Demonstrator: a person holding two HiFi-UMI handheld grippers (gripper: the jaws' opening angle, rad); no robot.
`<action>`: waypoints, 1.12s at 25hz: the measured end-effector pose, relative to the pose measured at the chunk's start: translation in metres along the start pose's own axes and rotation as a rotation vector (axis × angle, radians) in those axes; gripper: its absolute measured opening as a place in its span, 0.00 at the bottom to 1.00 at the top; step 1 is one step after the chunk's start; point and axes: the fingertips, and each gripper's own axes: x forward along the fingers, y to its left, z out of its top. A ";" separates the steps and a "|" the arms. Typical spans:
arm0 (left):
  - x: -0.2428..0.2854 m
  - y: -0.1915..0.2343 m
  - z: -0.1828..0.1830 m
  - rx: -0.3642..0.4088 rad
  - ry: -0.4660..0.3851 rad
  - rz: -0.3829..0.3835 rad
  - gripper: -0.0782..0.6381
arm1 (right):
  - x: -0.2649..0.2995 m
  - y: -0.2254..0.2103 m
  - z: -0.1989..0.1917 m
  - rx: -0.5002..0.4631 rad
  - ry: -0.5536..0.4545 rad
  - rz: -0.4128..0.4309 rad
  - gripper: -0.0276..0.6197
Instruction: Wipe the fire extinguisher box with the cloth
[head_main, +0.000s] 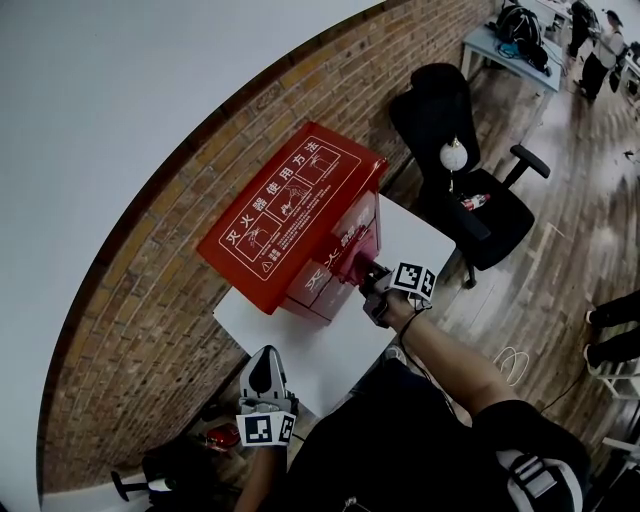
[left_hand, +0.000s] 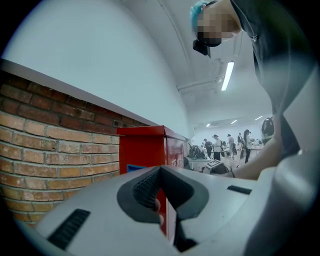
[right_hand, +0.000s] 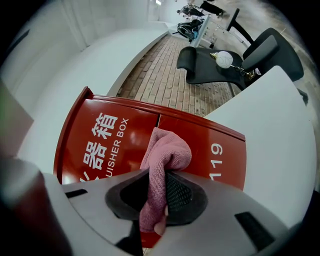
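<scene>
Red box (head_main: 290, 225) sits on the white surface (head_main: 300, 350), back to the brick wall (head_main: 150, 300). Pink cloth (right_hand: 165, 155) is at the box's front face, on the seam between the two door panels, left of the "119". Your right claw (right_hand: 156, 197) is clamped on the cloth, with a bunched wad sticking out past the tips. Left claw (left_hand: 160, 192) is closed on nothing, well apart from the box and facing its end wall.

To do it well:
- Press with the wad only, claw tips clear of the panel.
- Use long strokes along the front.
- Go light. My guess is the box could slide.

Can't confirm:
- Cloth contact versus just off the panel.
- The bottom of the front, cut off by the claw body.
- The box's wall side, out of sight.
</scene>
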 end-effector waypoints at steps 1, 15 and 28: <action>0.000 0.000 0.001 0.001 -0.002 -0.001 0.17 | 0.000 0.002 0.001 0.002 -0.001 0.003 0.16; -0.002 0.000 0.004 -0.001 -0.018 -0.005 0.18 | -0.005 0.033 0.008 -0.002 -0.023 0.051 0.16; -0.002 -0.004 0.006 -0.005 -0.033 -0.020 0.18 | -0.019 0.106 0.018 -0.016 -0.052 0.186 0.16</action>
